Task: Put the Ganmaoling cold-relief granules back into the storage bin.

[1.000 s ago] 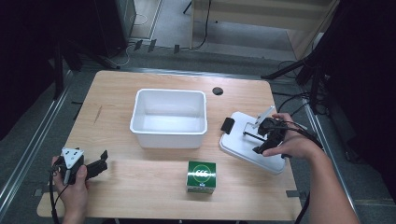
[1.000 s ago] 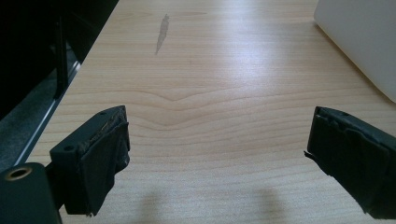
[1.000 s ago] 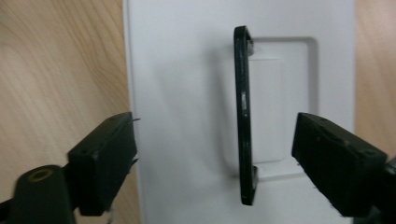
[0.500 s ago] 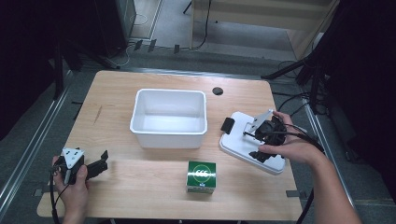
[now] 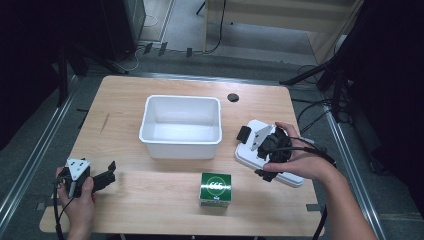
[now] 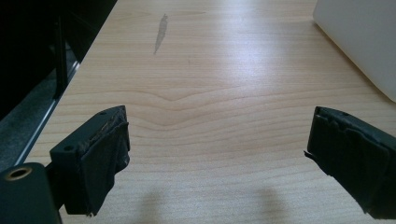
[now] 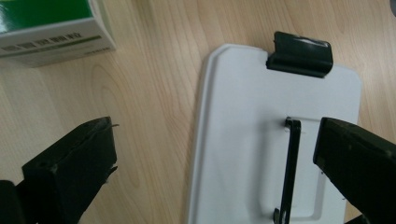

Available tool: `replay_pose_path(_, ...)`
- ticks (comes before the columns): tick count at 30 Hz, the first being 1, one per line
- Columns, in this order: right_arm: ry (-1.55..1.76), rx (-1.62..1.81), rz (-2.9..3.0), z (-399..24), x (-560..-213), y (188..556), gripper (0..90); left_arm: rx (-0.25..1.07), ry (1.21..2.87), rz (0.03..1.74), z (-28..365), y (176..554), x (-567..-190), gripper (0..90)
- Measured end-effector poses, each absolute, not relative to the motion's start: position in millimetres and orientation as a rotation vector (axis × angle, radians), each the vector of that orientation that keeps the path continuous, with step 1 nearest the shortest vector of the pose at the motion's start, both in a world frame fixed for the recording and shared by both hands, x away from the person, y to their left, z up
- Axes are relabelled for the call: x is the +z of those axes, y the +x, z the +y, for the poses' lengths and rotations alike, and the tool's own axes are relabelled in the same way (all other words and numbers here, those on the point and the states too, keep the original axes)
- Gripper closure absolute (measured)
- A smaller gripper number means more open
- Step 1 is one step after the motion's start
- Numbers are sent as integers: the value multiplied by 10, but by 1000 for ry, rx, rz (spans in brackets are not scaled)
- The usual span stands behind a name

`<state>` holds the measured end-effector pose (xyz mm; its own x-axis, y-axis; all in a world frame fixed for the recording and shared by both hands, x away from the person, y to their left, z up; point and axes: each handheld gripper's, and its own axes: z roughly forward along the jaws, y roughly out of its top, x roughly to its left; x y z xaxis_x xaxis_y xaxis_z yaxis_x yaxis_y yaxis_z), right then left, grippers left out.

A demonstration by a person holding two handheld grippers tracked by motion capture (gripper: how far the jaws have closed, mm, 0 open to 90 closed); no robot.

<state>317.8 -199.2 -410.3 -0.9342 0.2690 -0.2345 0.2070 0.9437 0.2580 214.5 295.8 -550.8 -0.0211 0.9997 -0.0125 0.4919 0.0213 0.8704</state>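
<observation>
A white lid (image 5: 250,156) with a black clip (image 5: 244,134) lies flat on the right of the wooden table (image 5: 150,210). My right gripper (image 5: 267,147) hovers over it in a hand. In the right gripper view the right gripper (image 7: 217,135) stands open; its jaws have just been opening. The lid (image 7: 243,121) and its thin black handle bar (image 7: 290,172) lie below them, gripped by nothing. My left gripper (image 5: 109,172) rests at the near left, and in its own view it (image 6: 219,121) is open over bare wood.
A white bin (image 5: 182,125) stands at the table's middle, its corner (image 6: 364,37) in the left gripper view. A green box (image 5: 216,188) sits near the front edge, also top left (image 7: 51,23) for the right gripper. A small dark disc (image 5: 233,97) lies behind the bin.
My right hand has drifted left across the lid and lifted a little, with its jaws spreading wider. The left gripper, bin, box and lid have stayed put.
</observation>
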Motion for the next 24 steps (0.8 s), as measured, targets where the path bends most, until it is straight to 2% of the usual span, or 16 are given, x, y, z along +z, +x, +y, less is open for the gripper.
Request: replay_pose_path(24, 156, 350, 2891, -1381, -4161, 2848, 0, 908, 1546, 1603, 2967, 2160, -5509, 64)
